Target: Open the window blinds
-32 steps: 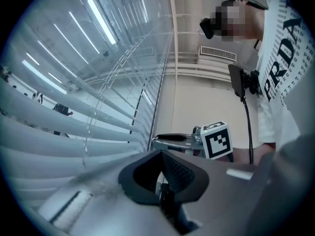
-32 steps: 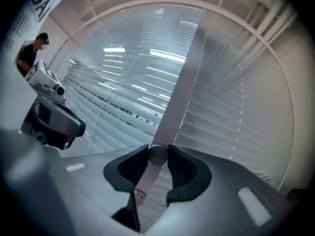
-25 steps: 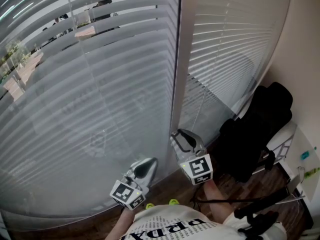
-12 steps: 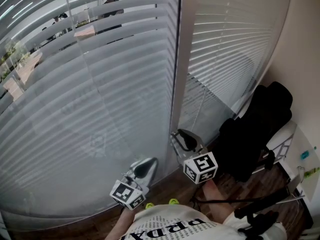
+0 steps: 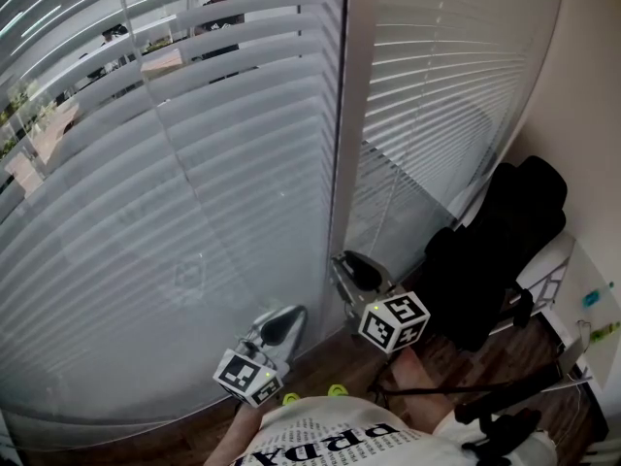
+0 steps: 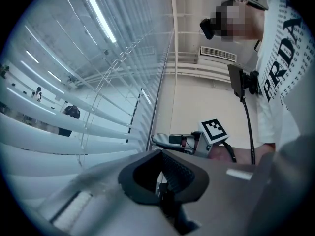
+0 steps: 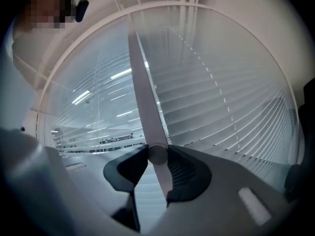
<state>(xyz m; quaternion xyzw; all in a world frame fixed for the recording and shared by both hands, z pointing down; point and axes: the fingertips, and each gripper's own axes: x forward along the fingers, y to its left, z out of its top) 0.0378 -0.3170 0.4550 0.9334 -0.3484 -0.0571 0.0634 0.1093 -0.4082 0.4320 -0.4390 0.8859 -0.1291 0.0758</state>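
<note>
Grey slatted blinds hang behind glass on the left of a pale upright window post, and a second blind hangs on its right. My right gripper reaches level to the foot of that post. In the right gripper view its jaws are shut on a small round knob on the post. My left gripper is held low beside the left blind, shut and holding nothing. The left gripper view also shows the right gripper at the post.
A black chair with dark cloth on it stands close on the right, against a beige wall. A black stand and cables lie low at the right. Wood floor runs along the foot of the window.
The right gripper has rolled about its own axis on the knob; its marker cube shows a turned face. The gaps between the upper left slats look slightly wider. The left gripper stayed still.
</note>
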